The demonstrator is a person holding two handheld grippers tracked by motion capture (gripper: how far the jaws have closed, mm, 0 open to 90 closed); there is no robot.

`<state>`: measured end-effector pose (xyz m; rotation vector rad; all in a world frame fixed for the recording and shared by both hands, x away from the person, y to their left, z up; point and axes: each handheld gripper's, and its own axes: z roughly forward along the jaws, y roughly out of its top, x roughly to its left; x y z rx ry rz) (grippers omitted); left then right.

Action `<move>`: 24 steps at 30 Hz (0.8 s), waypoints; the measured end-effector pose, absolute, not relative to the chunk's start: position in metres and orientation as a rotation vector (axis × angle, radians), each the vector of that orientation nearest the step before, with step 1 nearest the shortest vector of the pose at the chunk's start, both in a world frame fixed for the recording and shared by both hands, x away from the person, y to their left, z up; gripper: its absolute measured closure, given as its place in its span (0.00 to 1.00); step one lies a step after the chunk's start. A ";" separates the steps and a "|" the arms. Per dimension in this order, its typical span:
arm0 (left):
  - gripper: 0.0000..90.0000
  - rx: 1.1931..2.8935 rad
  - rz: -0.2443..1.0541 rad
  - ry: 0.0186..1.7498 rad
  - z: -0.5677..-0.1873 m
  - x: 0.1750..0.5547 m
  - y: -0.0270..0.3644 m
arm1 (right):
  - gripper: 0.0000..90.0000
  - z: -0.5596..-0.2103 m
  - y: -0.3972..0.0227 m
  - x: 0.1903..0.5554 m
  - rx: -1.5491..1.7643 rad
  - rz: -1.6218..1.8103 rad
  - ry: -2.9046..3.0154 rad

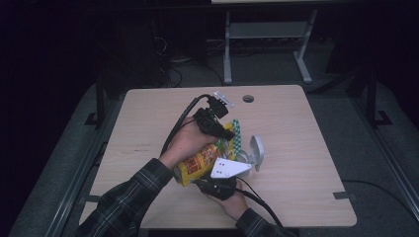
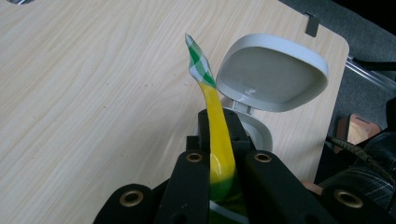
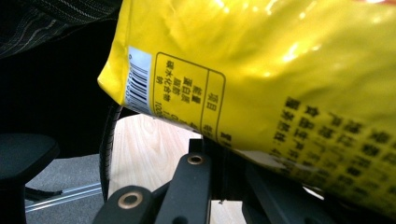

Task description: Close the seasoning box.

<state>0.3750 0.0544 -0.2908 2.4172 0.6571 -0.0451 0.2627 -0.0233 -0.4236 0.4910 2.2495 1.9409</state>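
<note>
A yellow snack bag (image 1: pixel 200 163) with a green checked top seal is held above the wooden table (image 1: pixel 143 123) between both grippers. My left gripper (image 1: pixel 228 132) is shut on the bag's top end; in the left gripper view its jaws (image 2: pixel 218 122) pinch the thin yellow edge (image 2: pixel 219 154), and the checked tip (image 2: pixel 198 63) sticks out beyond them. My right gripper (image 1: pixel 220 183), under its grey plate, is shut on the bag's lower edge. In the right gripper view the printed bag (image 3: pixel 280 70) covers the jaw tips (image 3: pixel 219 149).
A small white container (image 1: pixel 254 152) with its hinged lid (image 2: pixel 271 70) standing open sits on the table just right of the bag. A round cable hole (image 1: pixel 248 98) lies near the far edge. A grey desk frame (image 1: pixel 267 34) stands beyond the table.
</note>
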 end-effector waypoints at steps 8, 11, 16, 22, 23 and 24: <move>1.00 2.422 -0.041 0.648 -0.290 0.375 0.054 | 1.00 -0.423 -0.024 0.263 0.491 1.945 2.249; 1.00 2.422 -0.038 0.648 -0.290 0.374 0.054 | 1.00 -0.423 -0.024 0.262 0.490 1.944 2.250; 1.00 2.424 -0.034 0.643 -0.290 0.374 0.054 | 1.00 -0.423 -0.023 0.262 0.491 1.946 2.248; 1.00 2.422 -0.027 0.642 -0.289 0.373 0.054 | 1.00 -0.423 -0.023 0.262 0.494 1.948 2.249; 1.00 2.421 -0.027 0.644 -0.289 0.373 0.054 | 1.00 -0.423 -0.023 0.262 0.495 1.950 2.249; 1.00 2.421 -0.028 0.645 -0.289 0.373 0.054 | 1.00 -0.423 -0.023 0.262 0.496 1.951 2.249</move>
